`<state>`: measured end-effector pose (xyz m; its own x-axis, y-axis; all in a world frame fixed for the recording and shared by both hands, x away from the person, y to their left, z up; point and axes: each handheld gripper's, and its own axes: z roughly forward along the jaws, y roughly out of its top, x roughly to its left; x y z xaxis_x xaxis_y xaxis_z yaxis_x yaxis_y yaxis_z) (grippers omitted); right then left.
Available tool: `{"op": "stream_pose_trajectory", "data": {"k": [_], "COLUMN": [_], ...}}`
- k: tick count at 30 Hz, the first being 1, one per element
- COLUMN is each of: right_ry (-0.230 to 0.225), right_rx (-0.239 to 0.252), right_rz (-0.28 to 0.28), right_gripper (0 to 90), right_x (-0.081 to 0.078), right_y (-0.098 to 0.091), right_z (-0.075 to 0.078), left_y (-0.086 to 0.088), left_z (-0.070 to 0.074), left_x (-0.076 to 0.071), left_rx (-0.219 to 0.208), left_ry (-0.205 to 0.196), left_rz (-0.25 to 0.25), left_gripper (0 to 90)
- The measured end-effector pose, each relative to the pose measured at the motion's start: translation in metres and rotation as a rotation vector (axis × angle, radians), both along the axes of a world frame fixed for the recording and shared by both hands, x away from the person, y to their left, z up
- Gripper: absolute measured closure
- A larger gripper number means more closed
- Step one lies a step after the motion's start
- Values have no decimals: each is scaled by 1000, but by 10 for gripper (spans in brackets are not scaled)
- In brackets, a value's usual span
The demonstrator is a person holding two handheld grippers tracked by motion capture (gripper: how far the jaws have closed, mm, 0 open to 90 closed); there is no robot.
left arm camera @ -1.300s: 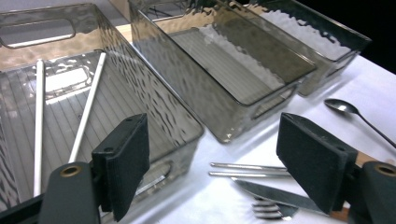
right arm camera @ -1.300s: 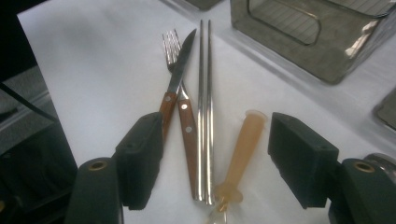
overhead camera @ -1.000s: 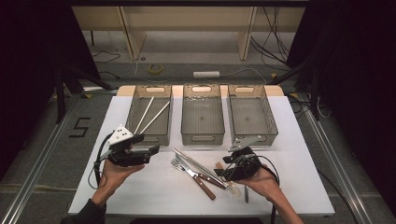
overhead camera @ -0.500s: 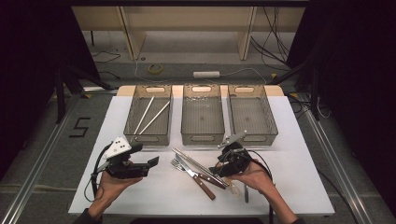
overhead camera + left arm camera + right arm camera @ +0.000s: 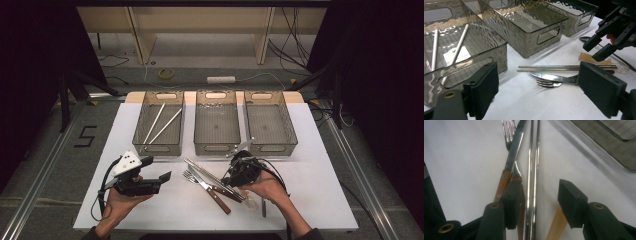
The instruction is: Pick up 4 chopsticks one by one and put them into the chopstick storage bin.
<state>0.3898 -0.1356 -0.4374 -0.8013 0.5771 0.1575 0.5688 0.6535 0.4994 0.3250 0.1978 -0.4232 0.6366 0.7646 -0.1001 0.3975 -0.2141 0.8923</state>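
Steel chopsticks lie between my right gripper's half-open, just-closing jaws, pads not yet touching, long axis running straight ahead along them, while my left gripper waits open, farther off.

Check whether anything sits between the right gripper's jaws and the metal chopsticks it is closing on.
Nothing blocks them. The right gripper has just been closing, its jaws straddling the metal chopsticks without pressing yet. The knife and fork lie right beside the chopsticks at one pad, so they could get caught too.
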Motion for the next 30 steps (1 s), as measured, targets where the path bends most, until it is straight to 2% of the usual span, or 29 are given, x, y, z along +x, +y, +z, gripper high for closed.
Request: {"op": "stream_pose_trajectory", "data": {"k": [3,9,16,30], "right_ry": [2,21,65,98], "right_rx": [-13,-36,-68,-84], "right_rz": [17,16,20,28], "right_gripper": [579,626,673,740], "right_x": [2,6,13,21], "right_y": [3,10,16,23], "right_z": [-3,-8,-15,-18], "left_y": [0,-1,-3,-3], "left_z": [1,1,1,1], "left_x": [-2,-3,-4,-4], "left_rx": [-1,-1,8,16], "left_ry": [-5,-13,-15,-19], "left_rz": [-1,-2,-11,-20], "left_gripper": [168,168,168,168]}}
